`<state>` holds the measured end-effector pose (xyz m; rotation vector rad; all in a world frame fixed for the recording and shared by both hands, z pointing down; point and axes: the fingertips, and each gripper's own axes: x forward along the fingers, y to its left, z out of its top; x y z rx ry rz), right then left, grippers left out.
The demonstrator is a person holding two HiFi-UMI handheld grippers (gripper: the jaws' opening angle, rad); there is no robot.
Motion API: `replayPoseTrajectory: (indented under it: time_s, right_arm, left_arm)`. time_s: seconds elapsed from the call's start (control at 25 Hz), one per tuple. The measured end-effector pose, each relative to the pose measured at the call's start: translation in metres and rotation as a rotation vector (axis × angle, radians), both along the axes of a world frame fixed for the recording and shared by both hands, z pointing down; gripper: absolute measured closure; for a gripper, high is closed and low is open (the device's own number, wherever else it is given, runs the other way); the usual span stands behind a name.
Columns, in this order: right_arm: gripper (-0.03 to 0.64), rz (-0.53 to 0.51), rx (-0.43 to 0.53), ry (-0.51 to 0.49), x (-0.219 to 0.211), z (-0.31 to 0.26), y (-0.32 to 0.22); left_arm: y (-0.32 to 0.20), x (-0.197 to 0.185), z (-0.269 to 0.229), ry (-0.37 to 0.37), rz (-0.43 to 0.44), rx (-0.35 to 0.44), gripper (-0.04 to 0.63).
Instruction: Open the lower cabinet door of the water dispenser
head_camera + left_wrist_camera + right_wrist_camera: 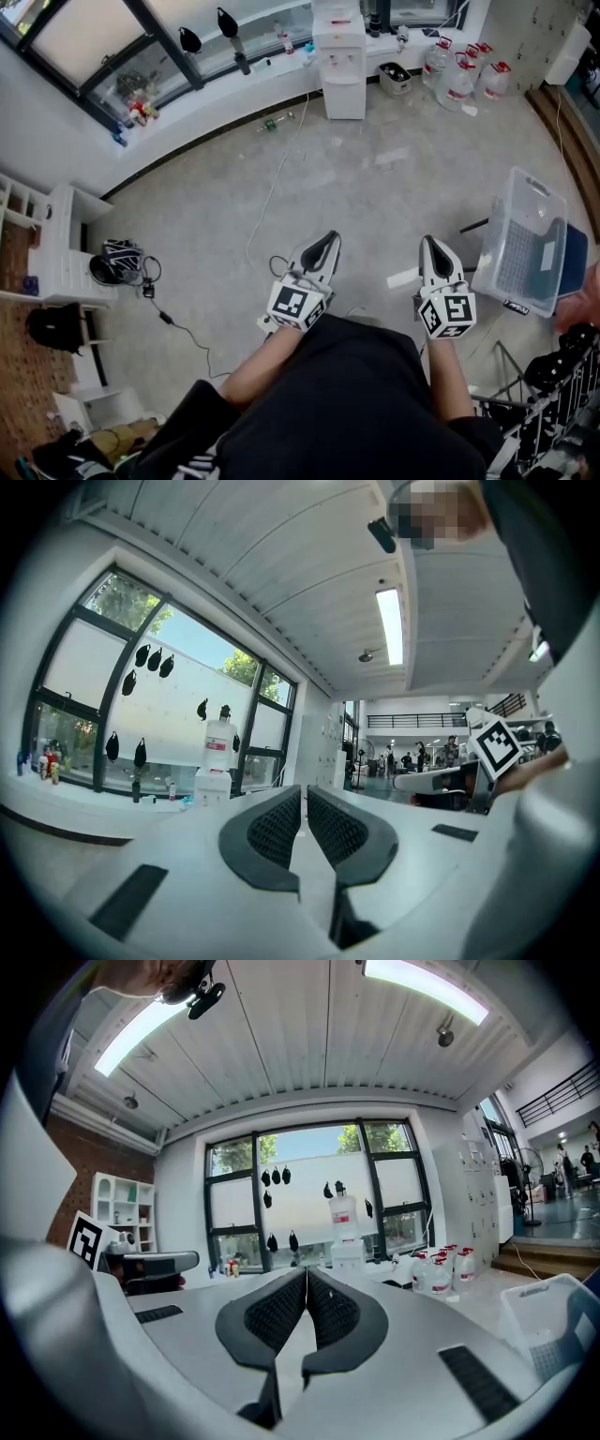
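The white water dispenser (341,58) stands far off against the window wall, its lower cabinet door (344,97) closed. It also shows small with its bottle in the left gripper view (215,761) and the right gripper view (344,1232). My left gripper (325,246) and right gripper (434,249) are held side by side close to my body, well short of the dispenser. Both are shut with nothing between the pads (283,825) (281,1312).
Several water jugs (461,68) stand right of the dispenser. A clear plastic bin (525,246) sits on a stand at my right. A cable (272,187) runs across the floor. White shelves (56,253) and bags line the left wall.
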<state>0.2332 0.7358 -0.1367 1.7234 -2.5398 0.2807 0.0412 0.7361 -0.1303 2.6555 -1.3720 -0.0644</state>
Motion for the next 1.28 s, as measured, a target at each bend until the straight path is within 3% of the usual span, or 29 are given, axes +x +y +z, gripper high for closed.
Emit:
replayPoseTrajectory:
  time_s: [0.12,0.24,0.32,0.52,0.84,1.08,1.28]
  right_arm:
    - [0.616,-0.023,-0.002,-0.01,0.0,0.0,0.001]
    - [0.465,-0.017,-0.004,-0.02,0.004,0.003,0.001]
    - [0.412,-0.003,-0.009,-0.016,0.007,0.007,0.001]
    - [0.402,0.015,-0.038,-0.02,0.011,0.016,0.003]
    - [0.402,-0.038,-0.085,-0.048,-0.012,0.033,0.005]
    - [0.402,-0.028,-0.094,-0.059,-0.018,0.039,-0.009]
    - [0.402,-0.001,-0.108,-0.054,-0.024,0.045,-0.041]
  left_arm:
    - [-0.001,-0.005,0.003,-0.004,-0.013,-0.014,0.572]
    - [-0.004,-0.014,0.01,-0.007,-0.037,-0.043,0.412]
    - [-0.004,-0.02,0.016,-0.007,-0.042,-0.067,0.337]
    - [0.002,-0.031,0.023,-0.016,-0.038,-0.078,0.327]
    - [0.009,-0.073,0.032,-0.023,-0.129,-0.111,0.327]
    - [-0.008,-0.081,0.035,-0.025,-0.104,-0.126,0.327]
    - [-0.054,-0.08,0.039,-0.018,-0.069,-0.119,0.327]
